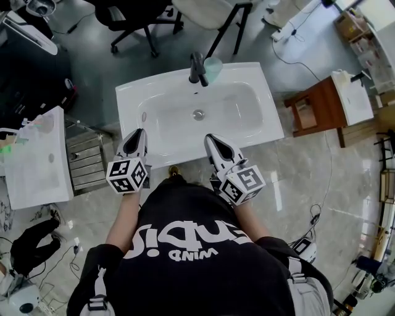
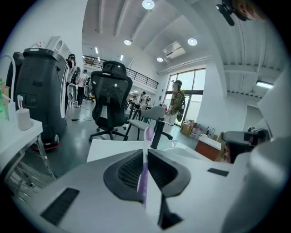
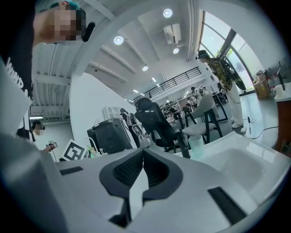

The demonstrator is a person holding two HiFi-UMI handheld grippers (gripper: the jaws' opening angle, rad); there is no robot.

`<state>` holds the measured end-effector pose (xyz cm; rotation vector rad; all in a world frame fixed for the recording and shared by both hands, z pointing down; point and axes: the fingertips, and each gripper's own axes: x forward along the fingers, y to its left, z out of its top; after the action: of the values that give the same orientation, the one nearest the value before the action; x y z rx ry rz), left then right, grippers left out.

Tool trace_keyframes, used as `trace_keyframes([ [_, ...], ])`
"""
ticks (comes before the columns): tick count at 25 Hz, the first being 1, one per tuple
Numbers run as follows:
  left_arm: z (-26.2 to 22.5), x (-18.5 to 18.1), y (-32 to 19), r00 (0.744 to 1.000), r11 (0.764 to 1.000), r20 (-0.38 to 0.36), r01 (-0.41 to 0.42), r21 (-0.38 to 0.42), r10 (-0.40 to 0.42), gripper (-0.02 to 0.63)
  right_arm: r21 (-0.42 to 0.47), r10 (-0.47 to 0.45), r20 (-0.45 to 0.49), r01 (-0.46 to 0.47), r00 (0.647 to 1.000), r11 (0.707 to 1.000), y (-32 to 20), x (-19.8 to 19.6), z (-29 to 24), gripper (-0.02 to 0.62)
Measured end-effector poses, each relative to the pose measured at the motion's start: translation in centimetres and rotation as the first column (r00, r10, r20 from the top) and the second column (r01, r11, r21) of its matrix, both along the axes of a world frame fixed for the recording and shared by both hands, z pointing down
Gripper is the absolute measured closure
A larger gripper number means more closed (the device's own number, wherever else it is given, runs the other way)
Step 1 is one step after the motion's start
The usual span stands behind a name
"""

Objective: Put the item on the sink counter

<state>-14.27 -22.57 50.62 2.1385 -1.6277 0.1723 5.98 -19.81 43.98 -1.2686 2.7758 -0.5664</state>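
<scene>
A person stood at the white desk (image 1: 133, 92) with a sink bowl (image 1: 228, 111) in it and held a gripper in each hand. The left gripper (image 1: 137, 133) was over the near edge of the desk, on the left side of the bowl. Its jaws were squeezed shut on a thin purple toothbrush (image 2: 144, 179). The toothbrush stood up between the jaws, and its pale top end poked out past the tips. So the toothbrush was up in the left jaws and not lying on the desk. In the head view the toothbrush was too small to see. The right gripper (image 1: 210, 137) was near the left one, over the near edge of the desk too. Its jaws were pressed together with nothing between them. Both grippers pointed at the back of the desk. There a dark tap (image 1: 197, 66) stood behind the bowl, and a pale green cup (image 1: 213, 66) stood right next to it, on its right. A round drain (image 1: 198, 114) sat in the middle of the bowl. A black chair with wheels (image 1: 133, 18) stood on the floor behind the desk. A small brown table (image 1: 318, 105) stood on the floor to the right of the desk.
</scene>
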Motion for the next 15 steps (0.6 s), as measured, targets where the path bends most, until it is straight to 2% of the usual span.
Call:
trace_keyframes([
  [9, 5.7, -2.6, -0.3, 0.998, 0.989, 0.031, 0.055, -0.139, -0.051, 0.558, -0.012, -0.006, 0.002, 0.006, 1.000, 1.000, -0.2, -0.7, 0.1, 0.576],
  [15, 8.7, -3.5, -0.2, 0.995, 0.975, 0.067, 0.083, -0.205, -0.071, 0.558, -0.019, -0.009, -0.003, 0.009, 1.000, 1.000, 0.0, -1.0, 0.4, 0.577],
])
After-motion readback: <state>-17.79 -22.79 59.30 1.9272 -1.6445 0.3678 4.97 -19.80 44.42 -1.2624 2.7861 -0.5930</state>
